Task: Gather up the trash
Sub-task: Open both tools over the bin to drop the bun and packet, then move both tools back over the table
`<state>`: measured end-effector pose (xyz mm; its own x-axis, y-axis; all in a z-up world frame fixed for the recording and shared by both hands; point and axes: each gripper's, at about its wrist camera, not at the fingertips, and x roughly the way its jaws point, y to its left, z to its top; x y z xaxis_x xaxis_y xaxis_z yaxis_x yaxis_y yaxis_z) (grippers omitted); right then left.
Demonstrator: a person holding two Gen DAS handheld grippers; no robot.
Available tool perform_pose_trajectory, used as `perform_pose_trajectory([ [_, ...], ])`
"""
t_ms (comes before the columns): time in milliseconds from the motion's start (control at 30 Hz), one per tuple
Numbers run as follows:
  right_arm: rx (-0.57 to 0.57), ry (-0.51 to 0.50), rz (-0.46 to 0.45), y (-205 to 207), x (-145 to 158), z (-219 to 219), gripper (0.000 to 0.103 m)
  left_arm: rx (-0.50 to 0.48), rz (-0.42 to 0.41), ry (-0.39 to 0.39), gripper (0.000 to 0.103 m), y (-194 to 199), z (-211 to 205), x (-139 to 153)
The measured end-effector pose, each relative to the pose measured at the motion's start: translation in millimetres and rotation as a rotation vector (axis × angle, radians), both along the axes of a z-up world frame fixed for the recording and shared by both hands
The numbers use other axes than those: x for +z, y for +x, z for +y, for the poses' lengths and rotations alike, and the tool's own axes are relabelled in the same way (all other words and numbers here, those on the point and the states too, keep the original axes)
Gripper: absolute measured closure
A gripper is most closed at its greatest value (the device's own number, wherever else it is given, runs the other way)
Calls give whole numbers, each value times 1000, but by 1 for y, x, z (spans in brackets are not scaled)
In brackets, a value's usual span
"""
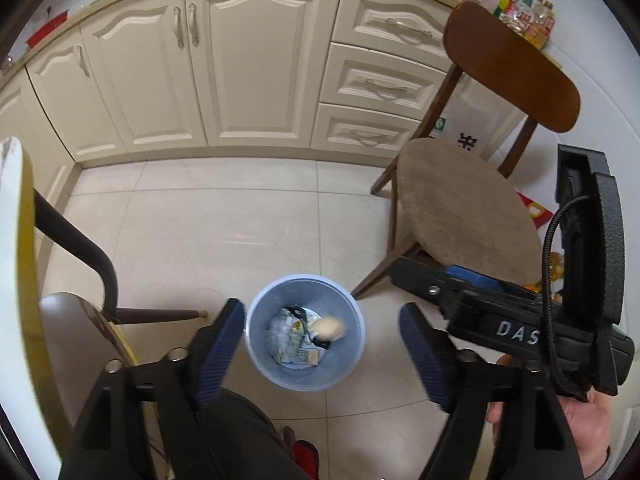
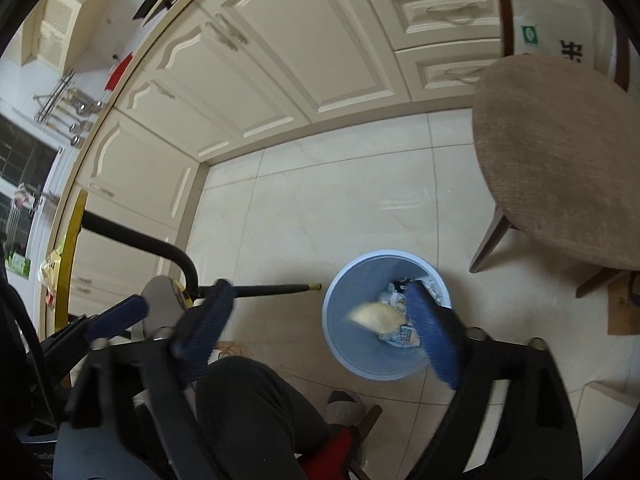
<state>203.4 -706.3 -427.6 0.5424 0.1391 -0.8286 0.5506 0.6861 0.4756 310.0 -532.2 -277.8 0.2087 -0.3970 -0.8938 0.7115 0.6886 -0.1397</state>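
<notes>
Both grippers, left gripper (image 1: 322,356) and right gripper (image 2: 318,322), spread wide, empty. Pale crumpled wad (image 2: 376,316), blurred, seemingly dropping into round light-blue plastic bin (image 1: 256,344) atop wrappers (image 1: 288,336). No other loose trash seen.

Cream kitchen cabinets (image 1: 244,60) are lining the far wall above a pale tiled floor (image 1: 224,224). A wooden chair (image 1: 468,204) with a beige cushioned seat is standing at the right (a white printed bag (image 1: 466,120) is sitting just behind it), and a dark-framed chair (image 1: 76,248) is standing at the left.
</notes>
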Motion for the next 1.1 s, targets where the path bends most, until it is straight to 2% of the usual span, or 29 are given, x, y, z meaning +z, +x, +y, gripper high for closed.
perform_pose_trajectory([
  [67,-22,-8,12,-3,1,-3,0,2,-28,4,13,-8,1,4],
  [167,-57,-30,30,-10,6,-7,0,9,-63,4,1,-21,10,12],
  [400,-91,-69,13,-21,32,-5,0,1,-95,-38,1,-47,33,33],
  [667,-88,-127,-47,-25,79,13,0,-27,-171,-127,1,-74,90,82],
  [967,-46,-203,-138,-17,145,55,0,11,-261,-234,1,-103,191,131],
  [1100,-6,-248,-183,-8,175,85,0,58,-293,-289,1,-113,252,151],
])
